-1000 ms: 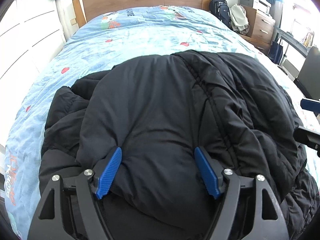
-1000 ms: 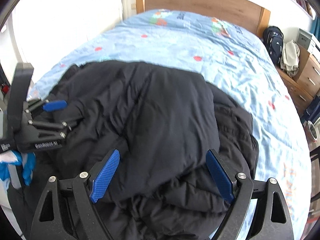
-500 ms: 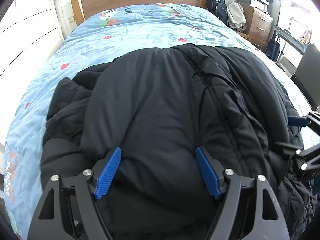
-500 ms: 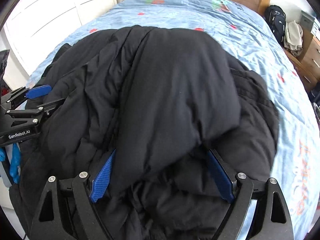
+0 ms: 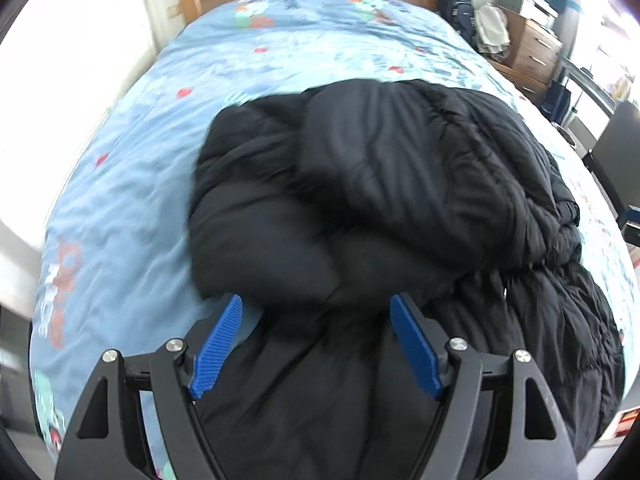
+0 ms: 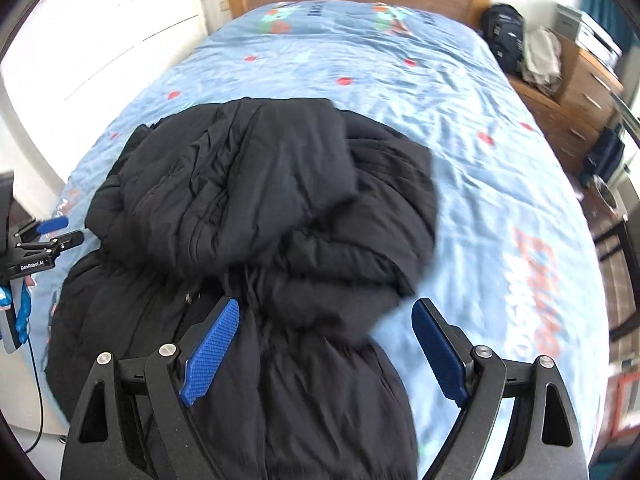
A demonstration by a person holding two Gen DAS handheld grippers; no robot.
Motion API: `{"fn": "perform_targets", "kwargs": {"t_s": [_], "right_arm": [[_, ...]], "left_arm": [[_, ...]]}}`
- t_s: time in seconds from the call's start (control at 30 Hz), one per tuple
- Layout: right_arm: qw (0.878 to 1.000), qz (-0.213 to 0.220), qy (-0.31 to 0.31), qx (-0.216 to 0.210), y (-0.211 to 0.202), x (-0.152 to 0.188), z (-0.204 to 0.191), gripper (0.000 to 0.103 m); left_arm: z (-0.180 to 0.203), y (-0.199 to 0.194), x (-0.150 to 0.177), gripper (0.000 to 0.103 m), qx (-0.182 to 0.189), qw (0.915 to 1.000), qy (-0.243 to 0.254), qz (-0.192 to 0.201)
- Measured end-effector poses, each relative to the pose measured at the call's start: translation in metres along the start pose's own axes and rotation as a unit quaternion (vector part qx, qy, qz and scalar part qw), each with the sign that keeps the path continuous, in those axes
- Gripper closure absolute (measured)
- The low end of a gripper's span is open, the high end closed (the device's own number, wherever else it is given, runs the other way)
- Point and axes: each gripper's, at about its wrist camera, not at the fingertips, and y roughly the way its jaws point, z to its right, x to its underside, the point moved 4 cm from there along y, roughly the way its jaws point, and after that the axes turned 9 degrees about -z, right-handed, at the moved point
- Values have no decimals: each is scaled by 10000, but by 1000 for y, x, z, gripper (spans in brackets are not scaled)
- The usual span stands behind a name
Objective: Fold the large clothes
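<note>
Jacket: black puffy jacket [image 5: 400, 216] lies in a bulky heap across the near end of the bed [image 6: 460, 92], its upper part doubled over the lower; hem end runs toward the grippers.
Change: half a second ago the folded-over flap sat bunched between both sets of blue pads; now the flap rests on the heap and both grippers have drawn back from it.
Left gripper [image 5: 316, 344]: jaws wide apart, nothing pinched; dark fabric lies beneath and between them, pads clear of it.
Right gripper [image 6: 326, 346]: jaws equally wide, holding nothing; one pad hangs over fabric, the other over bare bedspread.
Meaning: looks like one fold just laid down and released. Bundle is still lumpy, edges uneven, so I judge more folds or tidying remain.
Left view only: the quilted far side of the jacket trailing toward the desk side; left edge of the heap against the blue sheet.
Right view only: the left gripper seen from the side at the frame's edge, well apart from the jacket; the jacket's rounded right edge; backpack [image 6: 502, 28] and drawers [image 6: 576, 88] past the bed.
</note>
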Motion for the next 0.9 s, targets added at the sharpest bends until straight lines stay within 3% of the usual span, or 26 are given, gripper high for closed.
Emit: {"fn": "perform_targets", "kwargs": {"t_s": [0.13, 0.53, 0.67, 0.9], "right_arm": [[9996, -87, 252, 111, -27, 30, 24, 16], [9858, -418, 1540, 523, -80, 127, 86, 15], [9802, -483, 1836, 565, -88, 143, 96, 15], [9734, -732, 2126, 441, -75, 158, 102, 14]], "left_arm": [[-38, -17, 28, 27, 123, 9987, -380, -321], [-145, -71, 132, 23, -155, 9867, -1303, -959], [-165, -81, 162, 23, -125, 9824, -1499, -1110], [-171, -56, 197, 23, 348, 9722, -1788, -1474]]}}
